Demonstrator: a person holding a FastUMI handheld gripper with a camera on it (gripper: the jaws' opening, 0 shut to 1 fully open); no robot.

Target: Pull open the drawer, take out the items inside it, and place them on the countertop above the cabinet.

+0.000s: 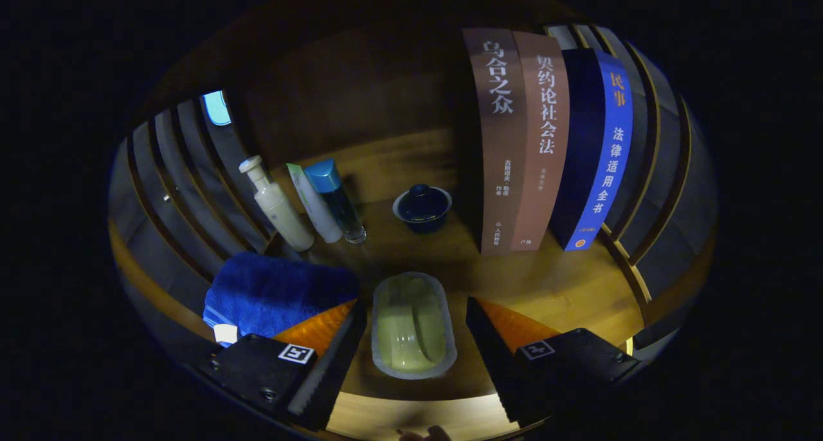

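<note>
My gripper (415, 319) is open above the wooden countertop (566, 287). A pale green oblong soap dish (413, 325) lies flat on the wood between the two fingers, touched by neither. A folded blue towel (273, 292) rests on the countertop just left of the left finger (334, 357). Beyond the fingers stands a small dark blue lidded cup (422, 207).
At the back left stand a white pump bottle (276, 206), a white tube (315, 204) and a blue-capped clear bottle (335, 200). Three upright books (546, 145) stand at the back right. Slatted walls (186, 177) flank both sides. The countertop's front edge (411, 418) runs just below the fingers.
</note>
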